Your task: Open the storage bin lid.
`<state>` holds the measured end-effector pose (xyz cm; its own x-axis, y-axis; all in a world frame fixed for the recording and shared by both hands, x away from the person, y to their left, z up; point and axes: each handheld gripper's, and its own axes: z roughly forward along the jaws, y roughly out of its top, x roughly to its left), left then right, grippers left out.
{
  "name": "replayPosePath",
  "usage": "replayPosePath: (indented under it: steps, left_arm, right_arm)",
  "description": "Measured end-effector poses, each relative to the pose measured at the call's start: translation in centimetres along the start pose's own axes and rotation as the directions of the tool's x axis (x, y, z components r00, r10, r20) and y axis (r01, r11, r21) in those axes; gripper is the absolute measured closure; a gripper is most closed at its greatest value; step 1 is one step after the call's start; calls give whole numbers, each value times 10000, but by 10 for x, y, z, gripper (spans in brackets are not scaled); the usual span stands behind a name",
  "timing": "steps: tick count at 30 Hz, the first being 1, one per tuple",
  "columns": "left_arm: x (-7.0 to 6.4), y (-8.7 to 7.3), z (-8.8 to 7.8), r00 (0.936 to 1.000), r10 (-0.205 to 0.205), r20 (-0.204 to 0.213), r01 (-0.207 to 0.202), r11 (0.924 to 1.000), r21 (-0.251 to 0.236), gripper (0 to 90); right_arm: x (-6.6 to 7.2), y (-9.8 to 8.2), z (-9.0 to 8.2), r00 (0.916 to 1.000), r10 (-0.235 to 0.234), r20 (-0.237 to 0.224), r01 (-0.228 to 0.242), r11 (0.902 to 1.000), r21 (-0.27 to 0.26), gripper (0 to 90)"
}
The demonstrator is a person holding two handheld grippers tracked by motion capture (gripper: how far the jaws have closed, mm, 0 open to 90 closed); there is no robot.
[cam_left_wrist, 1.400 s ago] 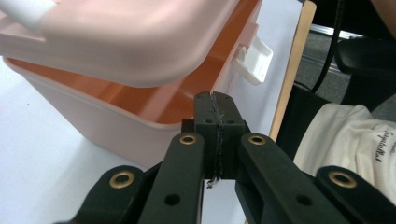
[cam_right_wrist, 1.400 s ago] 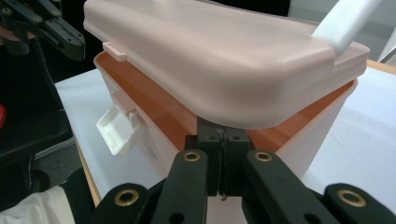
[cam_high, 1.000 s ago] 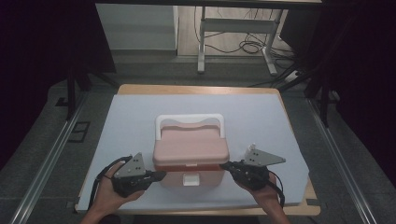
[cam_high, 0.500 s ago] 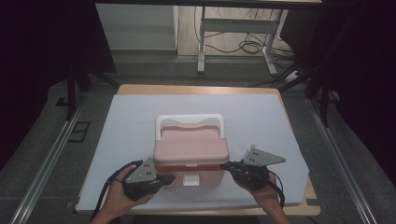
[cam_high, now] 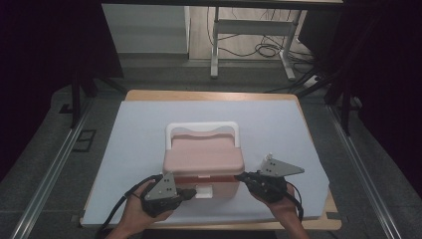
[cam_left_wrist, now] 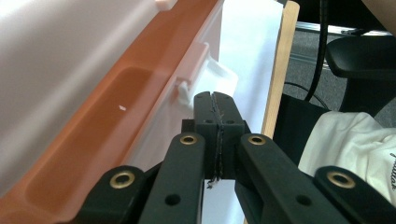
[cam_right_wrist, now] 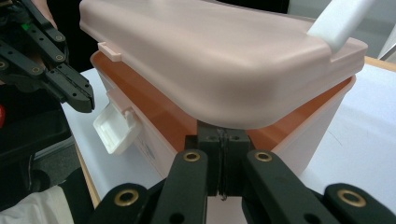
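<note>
Pink cooler (cam_high: 201, 162): both grippers pressed together (right gripper (cam_right_wrist: 223, 135) view shows its white latch (cam_right_wrist: 113, 128) flipped open).

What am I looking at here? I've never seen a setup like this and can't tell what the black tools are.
A person sits at a table covered in white, holding a black two-jaw hand tool in each hand: the left gripper and the right gripper. One picture is shot from above; the other two come from cameras riding on each gripper, looking along its jaws. On the table stands a pink cooler box with a white handle and a white latch hanging open. Both grippers are shut and hold nothing. The right one's tips sit under the lid's rim.
</note>
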<state>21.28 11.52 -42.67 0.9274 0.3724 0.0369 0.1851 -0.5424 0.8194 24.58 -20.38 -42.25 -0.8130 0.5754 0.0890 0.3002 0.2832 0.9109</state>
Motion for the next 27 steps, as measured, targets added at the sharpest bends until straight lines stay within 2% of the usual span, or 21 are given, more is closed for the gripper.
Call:
replayPosePath:
  steps: [13,18,27]
  left_arm:
    - [-7,2,14,10000,89,21,-89,9999,-70,900]
    - [-6,3,15,9999,93,-126,-95,9998,-179,899]
    - [-6,3,17,9999,117,-117,-118,9999,-122,900]
  right_arm:
    - [0,0,0,10000,4,2,-4,10000,-20,893]
    - [0,0,0,10000,-3,4,3,10000,-9,893]
    - [0,0,0,10000,8,5,-8,10000,-30,893]
